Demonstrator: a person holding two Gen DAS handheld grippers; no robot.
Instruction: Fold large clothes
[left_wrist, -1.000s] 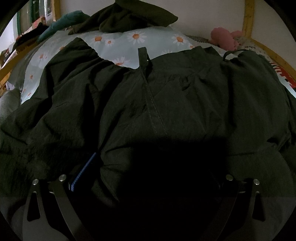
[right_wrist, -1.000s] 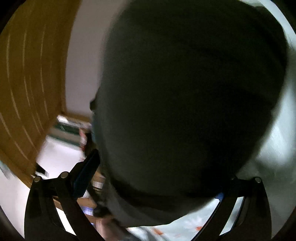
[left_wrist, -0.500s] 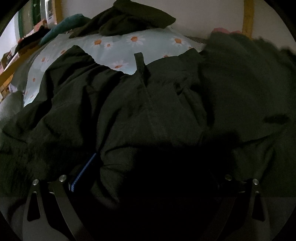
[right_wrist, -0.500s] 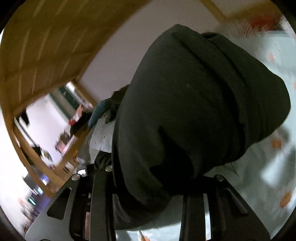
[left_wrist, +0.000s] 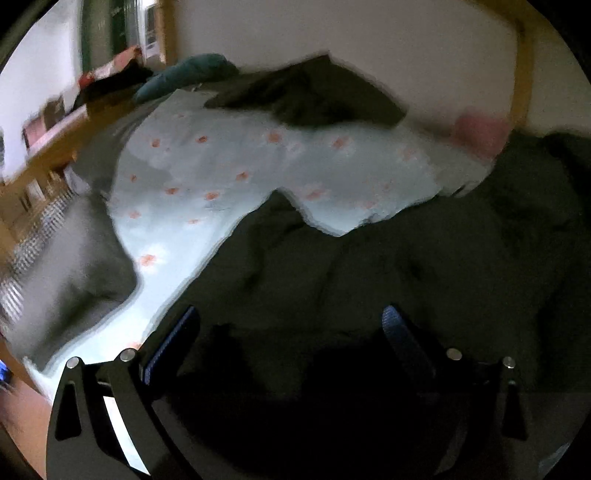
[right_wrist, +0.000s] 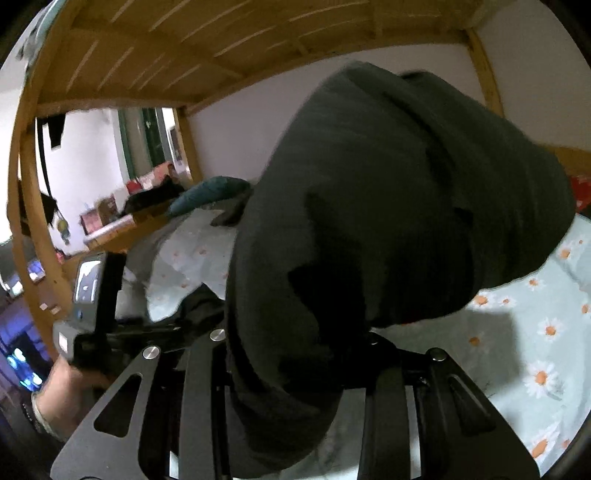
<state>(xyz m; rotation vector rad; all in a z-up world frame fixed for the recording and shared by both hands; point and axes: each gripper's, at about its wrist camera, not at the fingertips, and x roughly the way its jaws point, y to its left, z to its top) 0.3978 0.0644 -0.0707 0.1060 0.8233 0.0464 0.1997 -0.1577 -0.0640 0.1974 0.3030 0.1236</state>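
**Dark garment, part-lifted over a daisy-print bed — fold step in hand**

Item: dark green garment (right_wrist: 388, 229). One portion is bunched between the fingers of the right gripper (right_wrist: 295, 369), which is clamped narrow on it; the cloth balloons up ahead of the tool. The rest lies spread ahead of and beneath the left gripper (left_wrist: 291, 332), over the daisy-print sheet (left_wrist: 207, 184).

Left gripper: fingers stand wide, dark fabric in the gap between them. Whether the pads (left_wrist: 171, 341) press on any cloth I cannot tell.

Handling advice: likely a carry-over fold. Keep the right grip firm, bring the raised edge across level, and let the left tool pin or tension the flat part so the crease runs straight.

Surround: another dark garment (left_wrist: 314, 96) and a teal cushion (left_wrist: 192, 74) far ahead of the left tool; wooden bunk slats (right_wrist: 184, 44) above the right one; the person's left hand (right_wrist: 70, 387) on the other handle.

Not legible: left view is motion-blurred; the garment's type, edges and hems; everything behind the lifted cloth.
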